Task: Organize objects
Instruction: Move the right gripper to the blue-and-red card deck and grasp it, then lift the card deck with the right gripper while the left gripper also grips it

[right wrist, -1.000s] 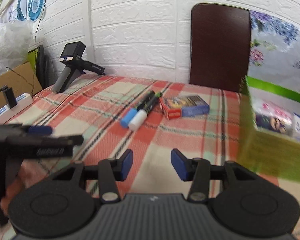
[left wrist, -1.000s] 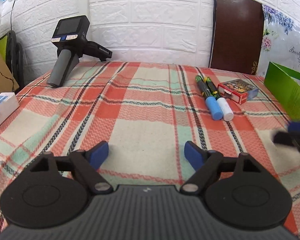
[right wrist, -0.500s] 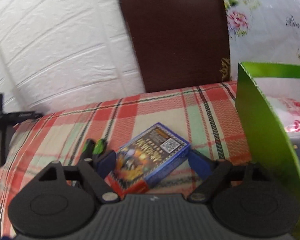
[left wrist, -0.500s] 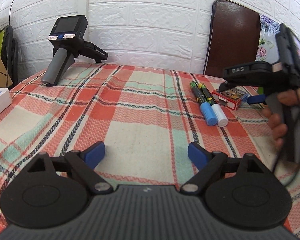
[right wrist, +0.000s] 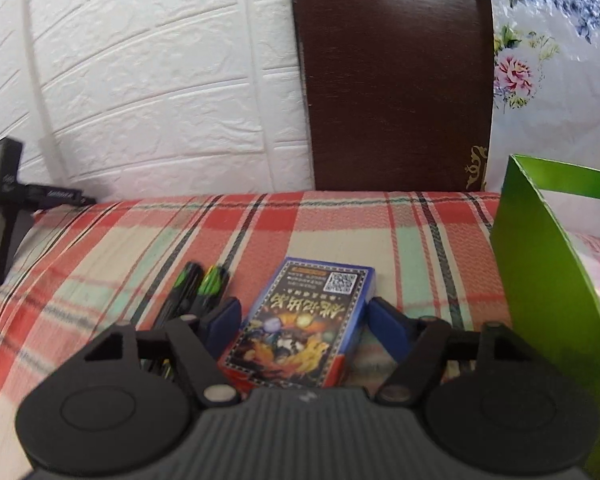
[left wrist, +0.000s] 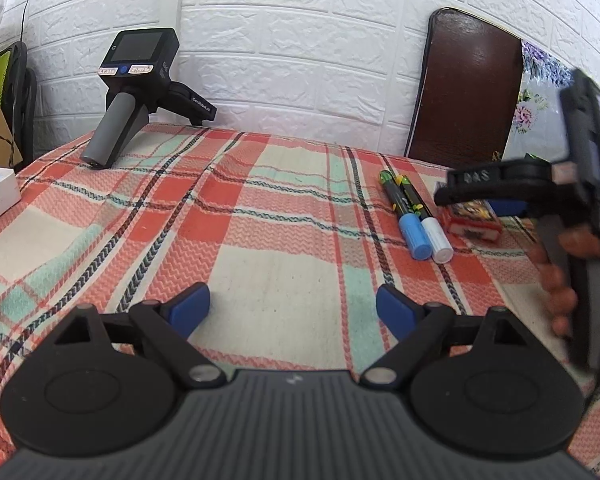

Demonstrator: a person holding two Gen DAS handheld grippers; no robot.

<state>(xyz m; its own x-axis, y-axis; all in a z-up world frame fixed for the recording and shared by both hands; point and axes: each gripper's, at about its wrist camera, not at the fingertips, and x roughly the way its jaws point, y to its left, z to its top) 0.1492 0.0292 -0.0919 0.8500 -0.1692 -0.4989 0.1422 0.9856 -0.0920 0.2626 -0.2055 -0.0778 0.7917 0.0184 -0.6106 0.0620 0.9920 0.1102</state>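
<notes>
1. Green cardboard box (right wrist: 540, 280) stands open at the right edge of the plaid cloth (left wrist: 260, 240), and something pink and white already lies inside it, so part of the sorting looks done.
2. Card pack (right wrist: 300, 320), blue and red, lies flat on the cloth, well short of the box, right between the blue pads of the right gripper (right wrist: 302, 320).
3. Those jaws are closing on the pack now; a sliver of gap shows on each side, so I judge the grip not yet made.
4. Two markers (left wrist: 414, 216), one blue-capped and one white-capped, lie side by side just left of the pack, untouched.
5. Left gripper (left wrist: 292, 308) hovers over bare cloth with its jaws spread wide and nothing between them.
6. Still to go, by my reckoning: lift the pack into the box, then both markers.
7. Spare handheld device (left wrist: 136, 92) rests by the brick wall, far from the action.
</notes>
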